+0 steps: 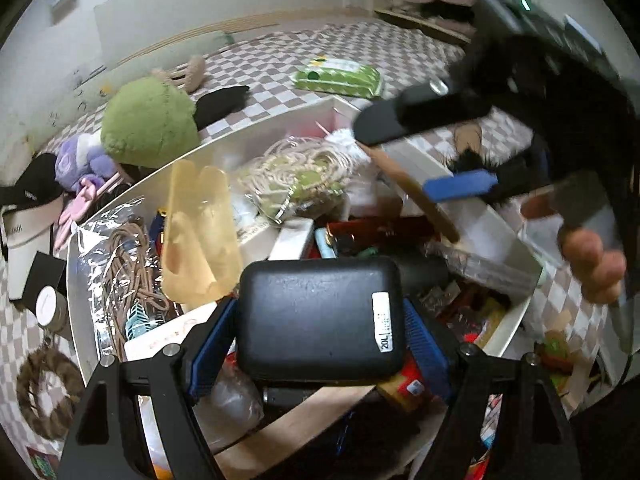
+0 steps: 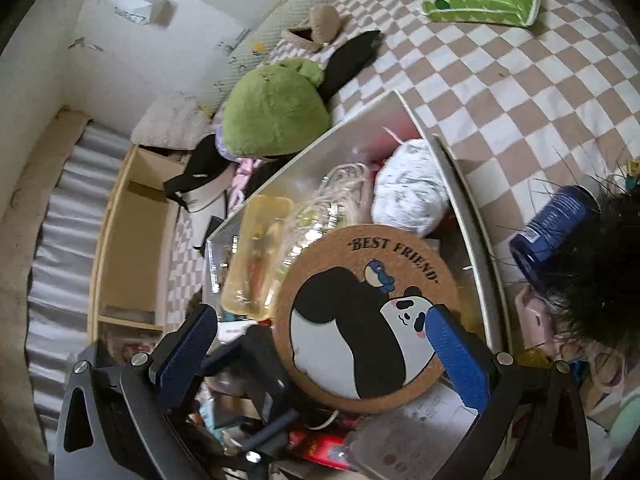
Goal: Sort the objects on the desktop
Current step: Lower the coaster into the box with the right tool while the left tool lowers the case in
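My left gripper (image 1: pixel 320 314) is shut on a black rounded case (image 1: pixel 320 320) with a white label, held just above a cluttered white box (image 1: pixel 248 132). In the right wrist view, a round cork coaster (image 2: pixel 360 312) with a panda and "BEST FRIEND" leans inside the box (image 2: pixel 460 184). My right gripper (image 2: pixel 320 316) is open over it. Its right pad (image 2: pixel 452 352) overlaps the coaster's edge, while the left pad (image 2: pixel 188 352) stands well apart. The left wrist view shows the right gripper (image 1: pixel 394 160) at upper right and the coaster (image 1: pixel 420 200) edge-on.
The box holds a yellow translucent case (image 1: pixel 200 232), a bagged rope bundle (image 1: pixel 300 176), brown cord in plastic (image 1: pixel 128 264) and a white crumpled bag (image 2: pixel 408 188). On the checkered cover lie a green plush (image 1: pixel 148 124), a green wipes pack (image 1: pixel 340 76), a cap (image 1: pixel 28 200) and a blue can (image 2: pixel 552 224).
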### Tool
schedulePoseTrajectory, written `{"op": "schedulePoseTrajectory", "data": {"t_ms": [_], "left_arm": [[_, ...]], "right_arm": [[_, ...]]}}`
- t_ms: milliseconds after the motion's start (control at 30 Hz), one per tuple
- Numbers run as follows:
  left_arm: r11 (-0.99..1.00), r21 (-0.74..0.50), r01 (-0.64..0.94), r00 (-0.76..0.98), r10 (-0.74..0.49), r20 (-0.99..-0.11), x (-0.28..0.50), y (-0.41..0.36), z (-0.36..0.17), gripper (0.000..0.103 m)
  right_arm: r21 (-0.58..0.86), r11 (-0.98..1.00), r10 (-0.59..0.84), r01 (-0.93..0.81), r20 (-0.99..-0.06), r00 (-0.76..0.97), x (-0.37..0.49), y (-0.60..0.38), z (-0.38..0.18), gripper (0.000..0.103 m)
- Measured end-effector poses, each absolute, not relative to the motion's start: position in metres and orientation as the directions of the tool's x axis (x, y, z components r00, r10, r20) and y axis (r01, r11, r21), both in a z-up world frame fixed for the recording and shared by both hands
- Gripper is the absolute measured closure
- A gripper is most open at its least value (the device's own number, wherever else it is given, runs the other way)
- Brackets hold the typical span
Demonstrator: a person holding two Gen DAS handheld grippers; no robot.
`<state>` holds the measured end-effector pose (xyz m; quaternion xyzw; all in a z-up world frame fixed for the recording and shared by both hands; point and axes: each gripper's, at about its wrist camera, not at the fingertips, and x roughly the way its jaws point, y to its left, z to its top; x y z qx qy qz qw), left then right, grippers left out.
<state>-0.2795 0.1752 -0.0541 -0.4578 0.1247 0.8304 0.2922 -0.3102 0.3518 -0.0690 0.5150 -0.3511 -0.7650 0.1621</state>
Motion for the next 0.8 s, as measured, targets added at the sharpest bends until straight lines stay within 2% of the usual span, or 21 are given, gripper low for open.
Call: {"op": "schedulePoseTrajectory", "data": {"t_ms": [133, 233, 433, 600, 800], "left_arm": [[-0.807, -0.138, -0.574, -0.426, 0.438, -0.792, -0.282, 0.164, -0.038, 0.019], [-0.821, -0.166, -0.547, -0.452, 0.456, -0.767, -0.283, 0.159, -0.028, 0.005], [-0.847, -0.206, -0.490, -0.461, 0.452, -0.764, -0.280, 0.151, -0.019, 0.005], [-0.853, -0.149, -0.500, -0.476, 0.414, -0.776, -0.273, 0.146, -0.022, 0.005], [-0.853, -0.102, -0.511, -0.476, 0.380, -0.793, -0.268, 0.135, -0.032, 0.005]], "right_arm": [[0.712, -0.693, -0.615, -0.116, -0.667, -0.419, -0.308, 0.356, -0.067, 0.000], [0.710, -0.697, -0.613, -0.103, -0.664, -0.429, -0.306, 0.357, -0.062, 0.000], [0.763, -0.643, -0.665, -0.067, -0.600, -0.445, -0.301, 0.354, -0.052, 0.000], [0.818, -0.575, -0.747, -0.014, -0.531, -0.400, -0.300, 0.333, -0.046, 0.000], [0.843, -0.539, -0.802, 0.003, -0.511, -0.309, -0.304, 0.299, -0.052, 0.000]]}}
